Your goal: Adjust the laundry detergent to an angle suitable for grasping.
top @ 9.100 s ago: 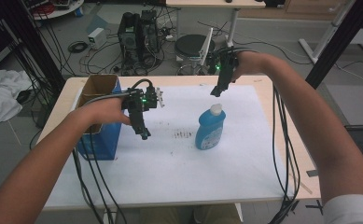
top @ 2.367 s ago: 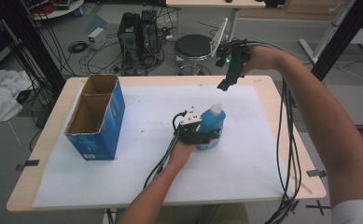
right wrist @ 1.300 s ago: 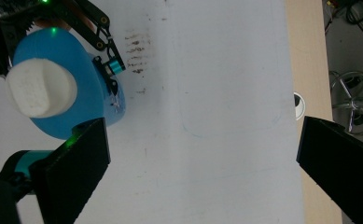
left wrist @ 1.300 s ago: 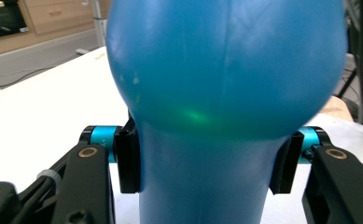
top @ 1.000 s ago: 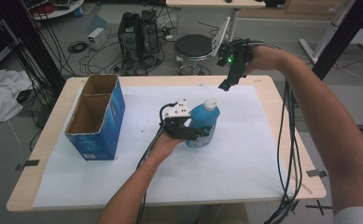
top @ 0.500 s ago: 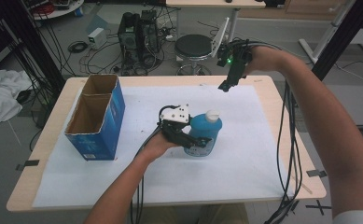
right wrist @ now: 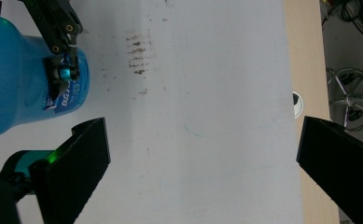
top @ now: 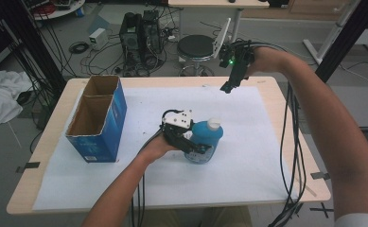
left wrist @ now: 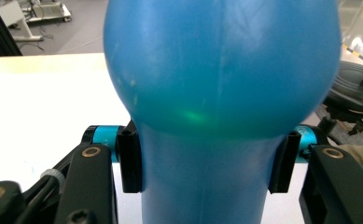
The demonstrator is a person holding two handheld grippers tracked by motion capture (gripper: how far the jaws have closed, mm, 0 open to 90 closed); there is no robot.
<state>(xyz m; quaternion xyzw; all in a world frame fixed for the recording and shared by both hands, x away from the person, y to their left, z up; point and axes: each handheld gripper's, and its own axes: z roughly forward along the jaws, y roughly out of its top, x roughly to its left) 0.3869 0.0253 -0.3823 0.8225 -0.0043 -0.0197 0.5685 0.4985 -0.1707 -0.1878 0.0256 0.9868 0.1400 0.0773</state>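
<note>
A blue bottle (top: 204,138) with a white cap (top: 214,124) is near the middle of the white sheet, leaning with its cap toward the right. My left gripper (top: 198,147) is shut on its lower body from the left side. In the left gripper view the two pads (left wrist: 129,161) press on either side of the bottle (left wrist: 216,84), which bulges above them. My right gripper (top: 229,86) hangs open above the table's far right part, pointing down. Its view looks down between wide jaws (right wrist: 202,163) at the sheet, with the bottle (right wrist: 16,93) and the left gripper (right wrist: 60,46) at top left.
An open blue cardboard box (top: 96,120) with two compartments stands at the table's left. A white sheet (top: 248,109) covers most of the wooden table (top: 309,184). Cables trail off the near edge. A stool (top: 198,47) and equipment stand beyond the far edge.
My left gripper left the box, came to the bottle and closed on it. In the last second bottle and gripper shifted slightly toward the near edge and tilted. The right gripper stayed put.
</note>
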